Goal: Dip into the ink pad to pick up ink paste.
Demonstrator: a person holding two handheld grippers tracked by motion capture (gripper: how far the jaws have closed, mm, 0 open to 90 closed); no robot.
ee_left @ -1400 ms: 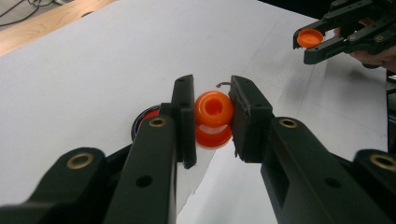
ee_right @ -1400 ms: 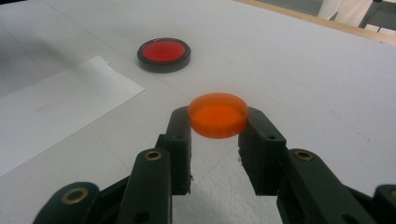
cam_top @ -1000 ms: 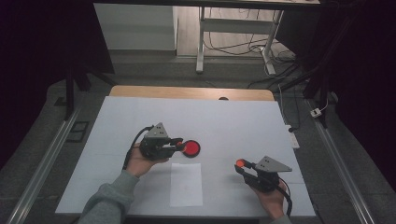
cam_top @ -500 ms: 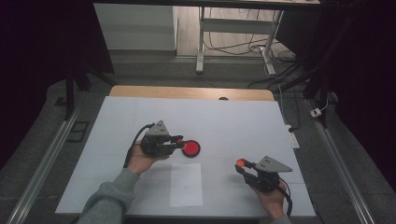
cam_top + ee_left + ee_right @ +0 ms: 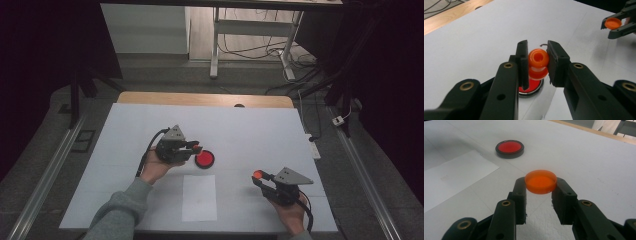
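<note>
Jaws of left gripper (image 5: 537,63) clamped on glossy orange, seemingly hollow bottle (image 5: 538,62); right gripper (image 5: 540,188) pinching orange cap (image 5: 540,181).

One camera sits high up and looks down on the whole white table (image 5: 250,130). Two more ride low and close, each looking along its own black jaws. All three see the red dish (image 5: 204,159) (image 5: 530,87) (image 5: 509,148).

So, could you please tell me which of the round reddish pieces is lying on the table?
The red disc in a black rim; both orange pieces are clamped in jaws.
</note>
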